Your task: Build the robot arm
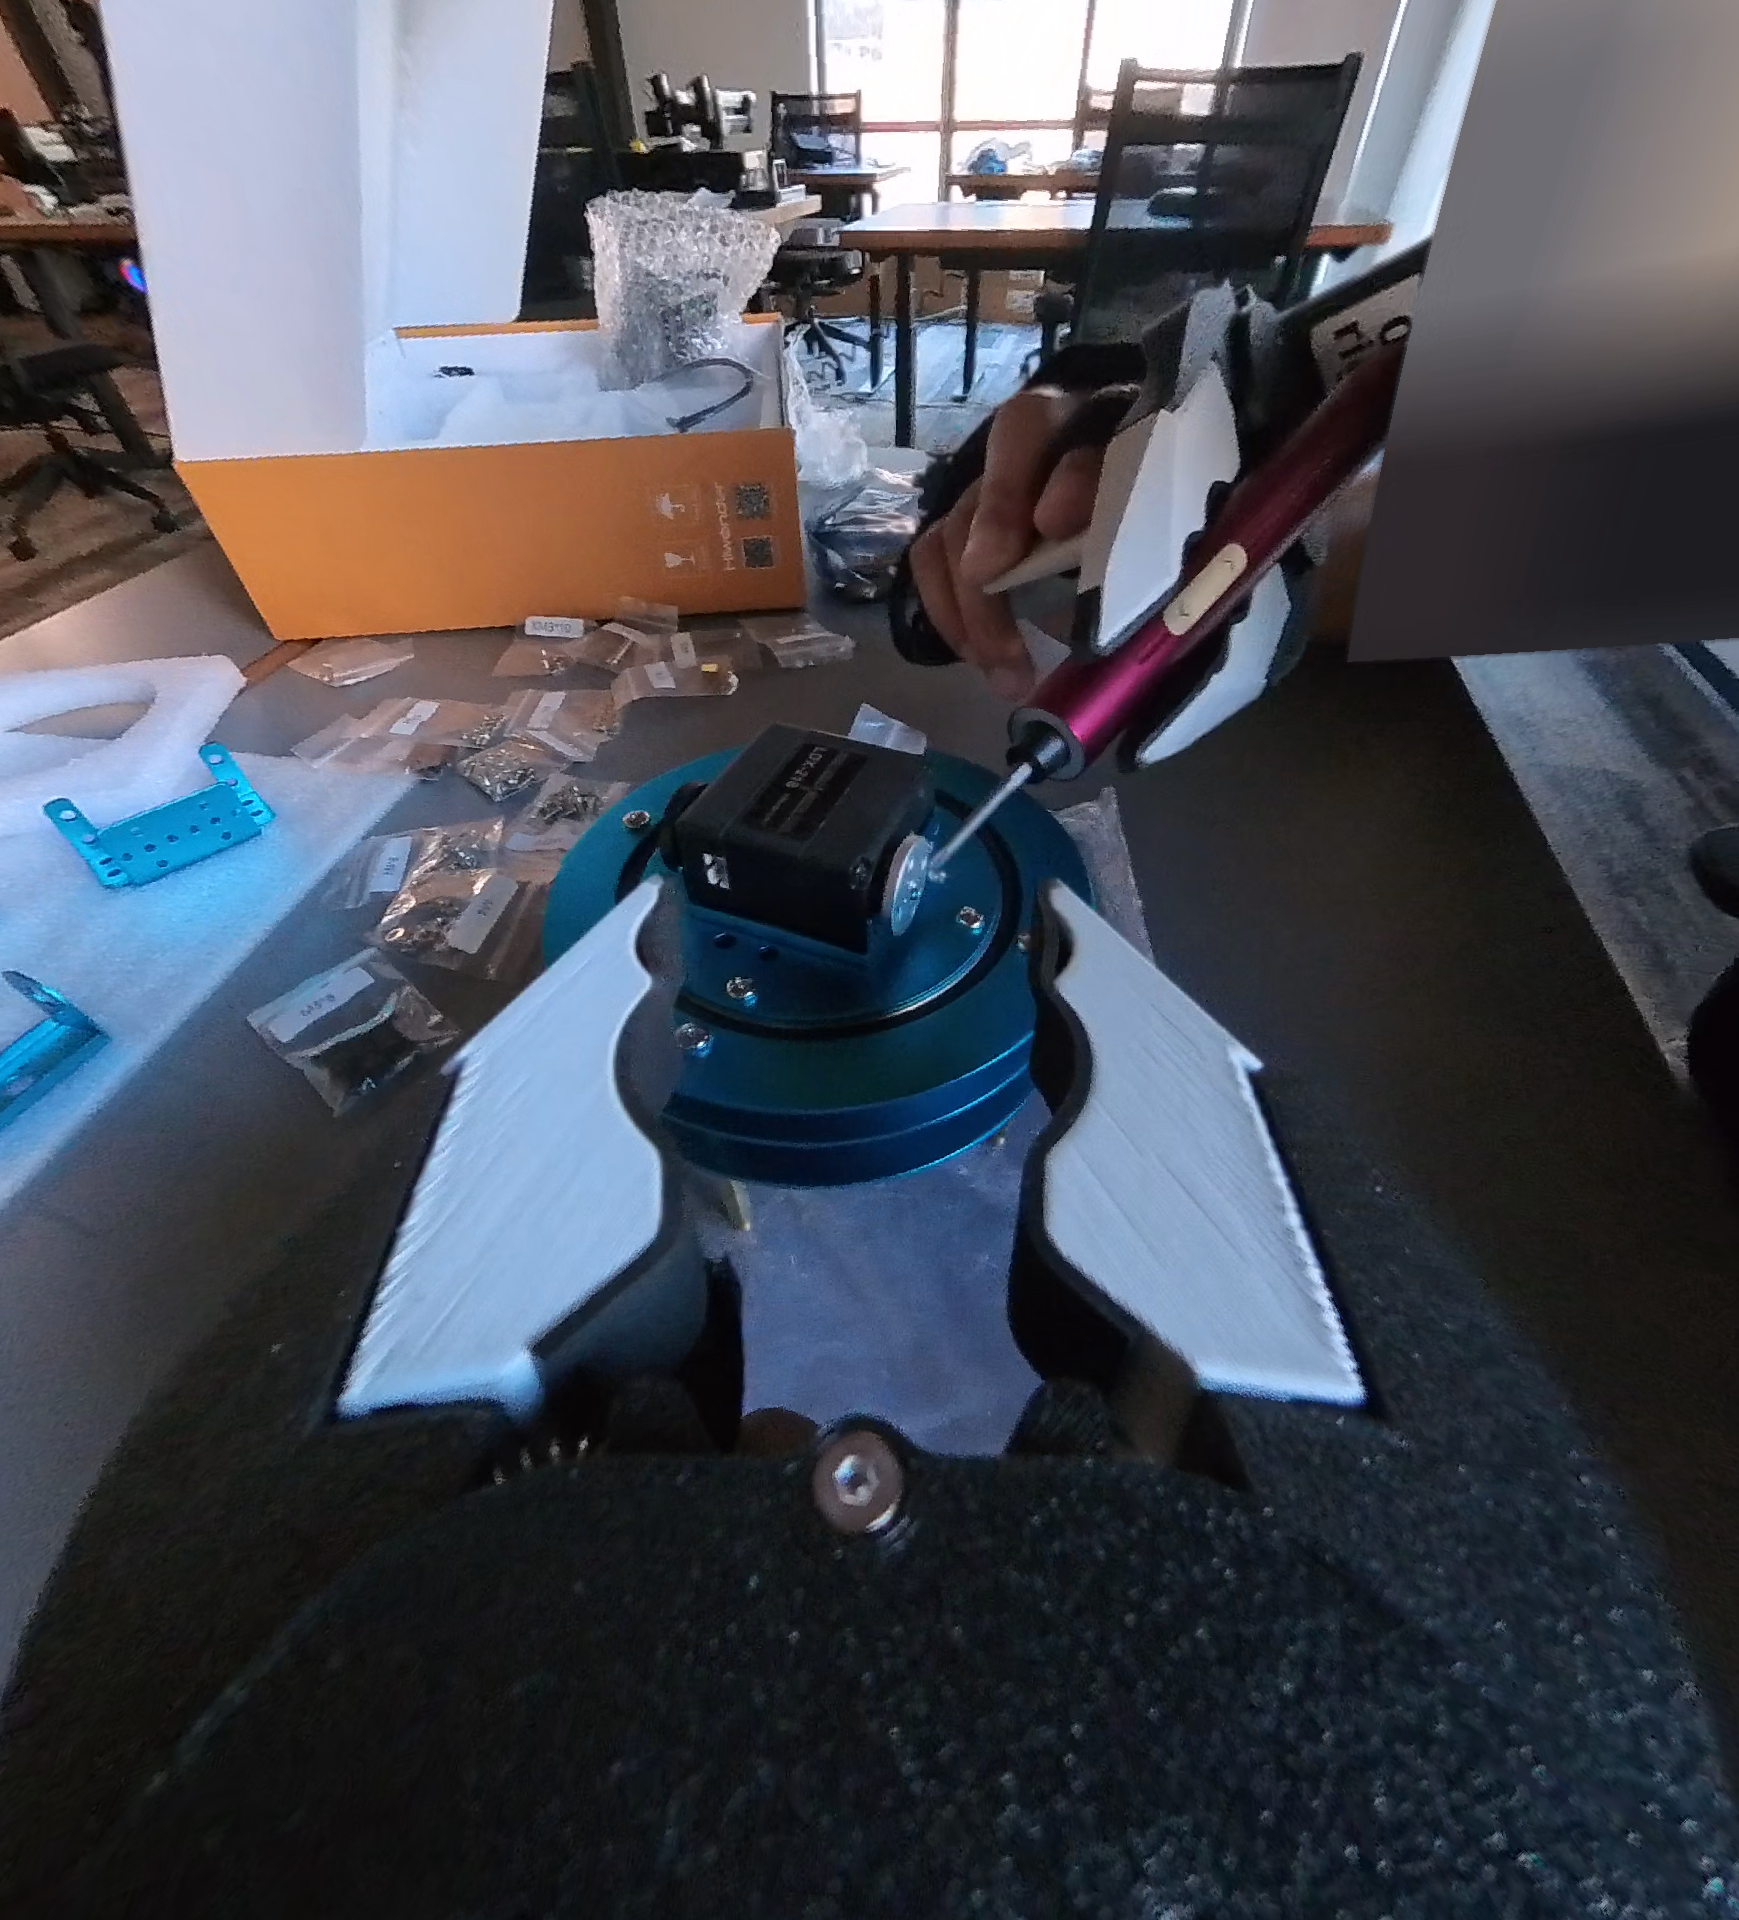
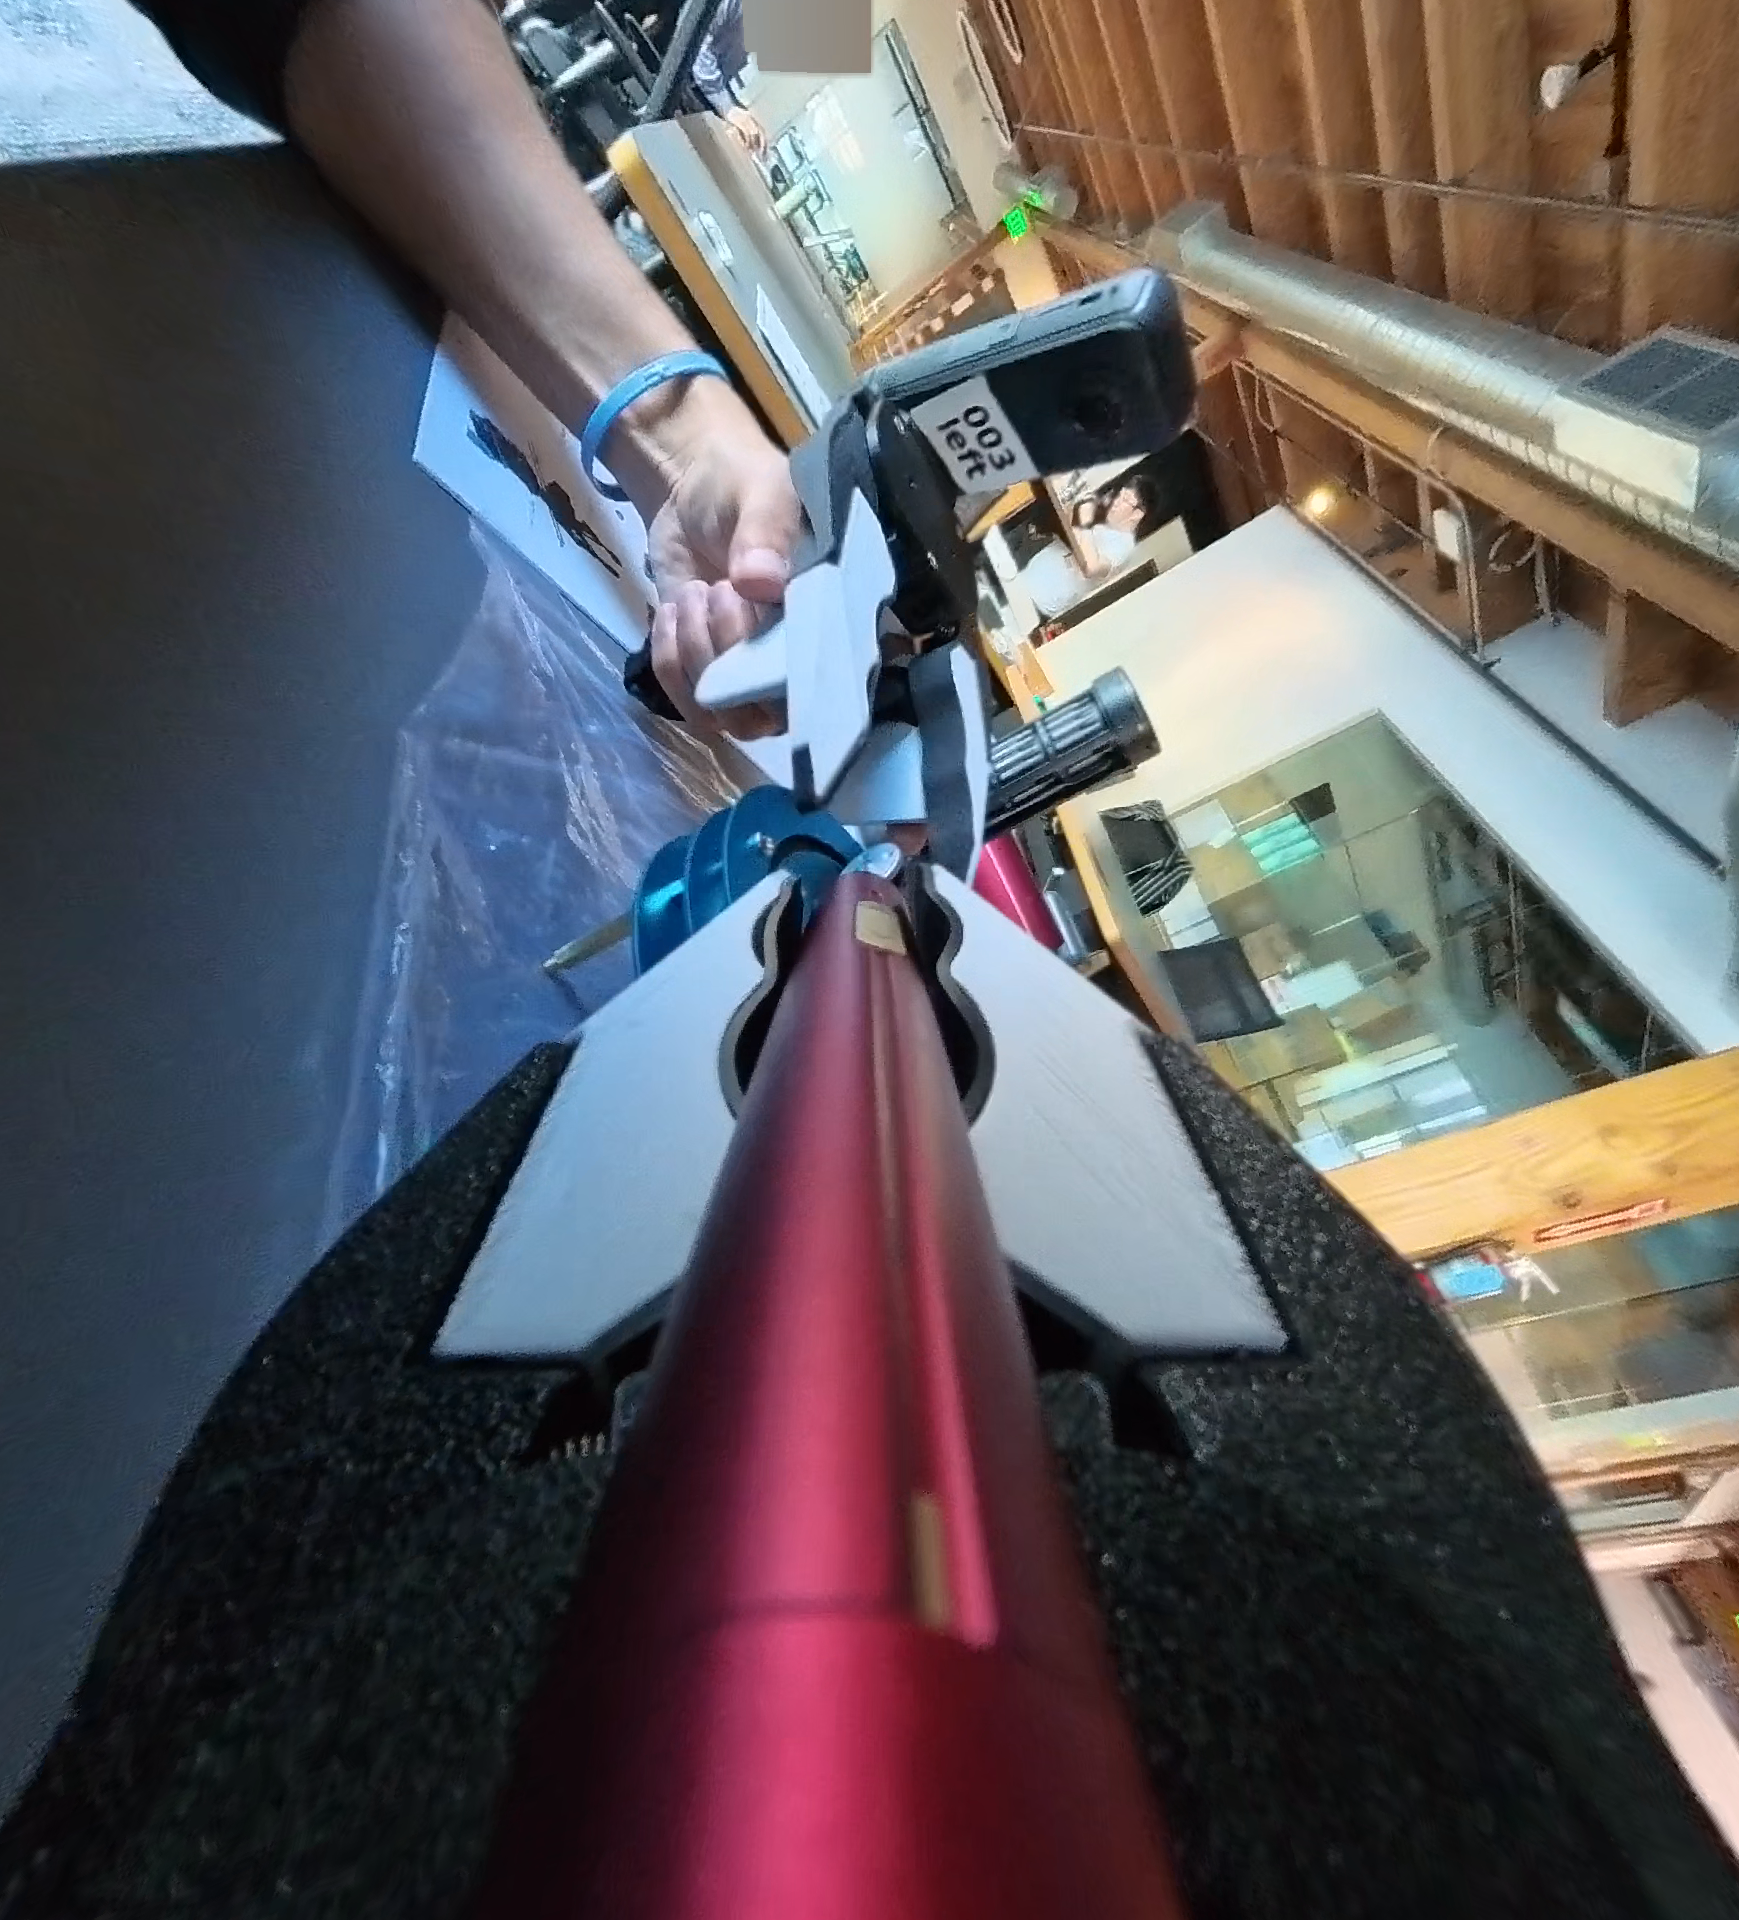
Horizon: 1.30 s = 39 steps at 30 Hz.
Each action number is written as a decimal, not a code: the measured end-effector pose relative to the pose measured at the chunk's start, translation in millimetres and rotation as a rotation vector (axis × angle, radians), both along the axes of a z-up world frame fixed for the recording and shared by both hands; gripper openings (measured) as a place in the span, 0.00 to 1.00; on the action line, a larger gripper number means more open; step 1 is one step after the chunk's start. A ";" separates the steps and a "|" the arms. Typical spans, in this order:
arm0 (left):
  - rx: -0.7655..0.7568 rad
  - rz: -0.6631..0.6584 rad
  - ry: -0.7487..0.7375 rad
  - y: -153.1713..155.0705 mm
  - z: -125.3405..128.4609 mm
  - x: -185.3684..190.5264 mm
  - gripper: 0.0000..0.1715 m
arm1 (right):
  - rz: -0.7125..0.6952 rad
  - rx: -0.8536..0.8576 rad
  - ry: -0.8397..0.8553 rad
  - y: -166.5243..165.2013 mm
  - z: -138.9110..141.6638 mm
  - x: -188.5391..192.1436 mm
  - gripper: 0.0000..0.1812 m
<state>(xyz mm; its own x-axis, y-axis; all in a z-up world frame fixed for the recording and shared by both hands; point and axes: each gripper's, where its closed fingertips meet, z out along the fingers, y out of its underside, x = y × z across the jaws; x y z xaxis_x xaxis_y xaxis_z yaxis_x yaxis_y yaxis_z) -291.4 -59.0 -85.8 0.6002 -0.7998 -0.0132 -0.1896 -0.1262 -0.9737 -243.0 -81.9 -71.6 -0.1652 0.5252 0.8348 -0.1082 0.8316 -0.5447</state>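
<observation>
A black servo (image 1: 803, 821) sits tilted on a round blue metal base (image 1: 844, 1091) on the dark table. My left gripper (image 1: 849, 904) is shut on the blue base, one white finger on each side of it. My right gripper (image 2: 860, 894) is shut on a magenta electric screwdriver (image 2: 844, 1247). In the left wrist view the screwdriver (image 1: 1156, 644) slants down from the upper right. Its thin bit touches the silver disc (image 1: 909, 883) on the servo's side. The right wrist view shows the blue base (image 2: 699, 862) just past the screwdriver's end, with the left gripper (image 2: 844, 800) above it.
An open orange cardboard box (image 1: 512, 530) with bubble wrap (image 1: 673, 270) stands behind the base. Several small bags of screws (image 1: 449, 894) lie to its left. Blue metal brackets (image 1: 158, 821) rest on white foam (image 1: 44, 717) at far left. A clear plastic sheet (image 2: 532, 748) lies under the base.
</observation>
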 end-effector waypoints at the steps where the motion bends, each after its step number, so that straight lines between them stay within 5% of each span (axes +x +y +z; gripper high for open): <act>1: 0.010 0.005 -0.001 0.6 1.0 1.1 0.39 | 0.001 -0.022 -0.005 -1.4 -0.2 0.3 0.12; 16: 0.122 0.073 0.146 4.1 -6.7 7.7 0.37 | -0.059 -0.288 -0.088 4.1 -5.2 5.2 0.12; 22: 0.176 0.091 0.112 2.0 11.3 4.6 0.35 | -0.043 -0.424 -0.074 9.4 4.9 6.4 0.12; 33: 0.349 0.081 0.112 -15.1 30.5 27.9 0.21 | 0.261 -1.227 -0.150 11.9 40.8 16.4 0.12; 39: 0.544 0.163 0.178 -19.7 44.2 36.8 0.18 | 0.323 -1.469 -0.144 25.1 46.1 16.7 0.12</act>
<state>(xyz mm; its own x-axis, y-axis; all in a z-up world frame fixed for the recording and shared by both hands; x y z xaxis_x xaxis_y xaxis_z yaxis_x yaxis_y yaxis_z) -254.7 -78.7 -41.6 0.6655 -0.5474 -0.5074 -0.3763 0.3410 -0.8614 -226.2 -56.8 -25.5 -0.4655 0.7802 -0.4178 -0.0494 -0.4943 -0.8679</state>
